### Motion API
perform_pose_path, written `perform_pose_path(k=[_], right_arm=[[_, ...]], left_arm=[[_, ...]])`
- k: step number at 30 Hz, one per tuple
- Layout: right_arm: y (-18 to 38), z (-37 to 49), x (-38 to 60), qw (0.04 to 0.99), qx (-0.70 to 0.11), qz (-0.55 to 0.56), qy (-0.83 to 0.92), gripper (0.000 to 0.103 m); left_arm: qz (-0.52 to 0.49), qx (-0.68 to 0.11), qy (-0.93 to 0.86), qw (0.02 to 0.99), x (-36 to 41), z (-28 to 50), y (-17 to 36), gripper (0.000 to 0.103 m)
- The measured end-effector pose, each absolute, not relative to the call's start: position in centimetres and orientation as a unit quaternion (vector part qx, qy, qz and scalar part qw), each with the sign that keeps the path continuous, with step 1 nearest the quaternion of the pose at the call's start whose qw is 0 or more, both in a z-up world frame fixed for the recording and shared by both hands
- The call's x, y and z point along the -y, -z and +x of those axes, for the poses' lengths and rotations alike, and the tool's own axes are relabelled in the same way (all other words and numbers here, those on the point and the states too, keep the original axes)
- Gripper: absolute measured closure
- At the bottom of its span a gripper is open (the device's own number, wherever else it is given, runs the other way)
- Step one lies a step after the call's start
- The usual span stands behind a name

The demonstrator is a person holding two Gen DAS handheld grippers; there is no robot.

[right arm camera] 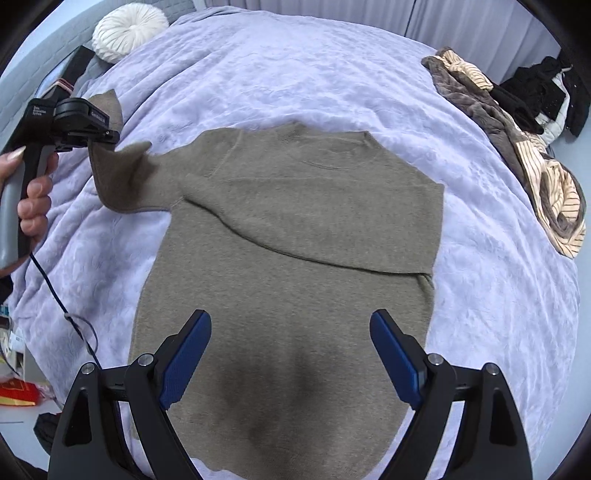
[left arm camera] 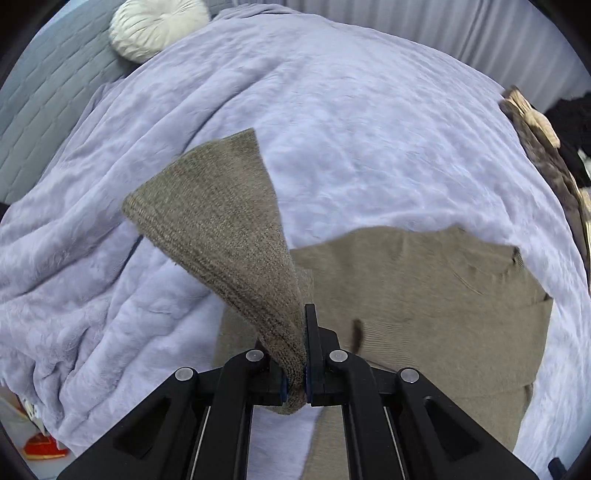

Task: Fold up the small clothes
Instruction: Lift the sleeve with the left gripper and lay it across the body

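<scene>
Your left gripper [left arm camera: 304,373] is clamped tight on the sweater's sleeve cuff [left arm camera: 218,221], lifting it off the lavender blanket [left arm camera: 369,129]. Your right gripper [right arm camera: 291,354] hangs with jaws wide apart above the olive sweater [right arm camera: 295,240], which lies flat, its other sleeve folded across the chest.

Bedroom in a home.
Wide bed [right arm camera: 332,74] under a plush lilac blanket, round white cushion [right arm camera: 127,33] by a grey padded headboard [left arm camera: 44,122], heaped clothes [right arm camera: 517,140], pleated curtains [right arm camera: 480,22].
</scene>
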State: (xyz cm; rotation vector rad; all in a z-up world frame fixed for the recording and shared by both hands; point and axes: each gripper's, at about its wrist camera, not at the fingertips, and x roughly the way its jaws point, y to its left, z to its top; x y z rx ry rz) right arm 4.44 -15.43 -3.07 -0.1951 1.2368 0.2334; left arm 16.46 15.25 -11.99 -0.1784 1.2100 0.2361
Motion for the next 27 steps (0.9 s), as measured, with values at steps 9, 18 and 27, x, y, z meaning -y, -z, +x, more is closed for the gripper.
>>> perform_pose_path(k=[9, 18, 27], right_arm=[[3.0, 4.7, 21.2, 0.807, -0.578, -0.079, -0.092, 0.013], [4.2, 4.6, 27.6, 0.805, -0.588, -0.057, -0.059, 0.013], [6.1, 3.8, 33.2, 0.799, -0.6, -0.028, -0.028, 0.013]], left_arm=[[-0.047, -0.567, -0.063, 0.82, -4.2, 17.2, 11.2, 0.096], [0.017, -0.583, 0.001, 0.812, 8.3, 17.8, 13.7, 0.096], [0.067, -0.599, 0.038, 0.797, 16.4, 18.1, 17.0, 0.096]])
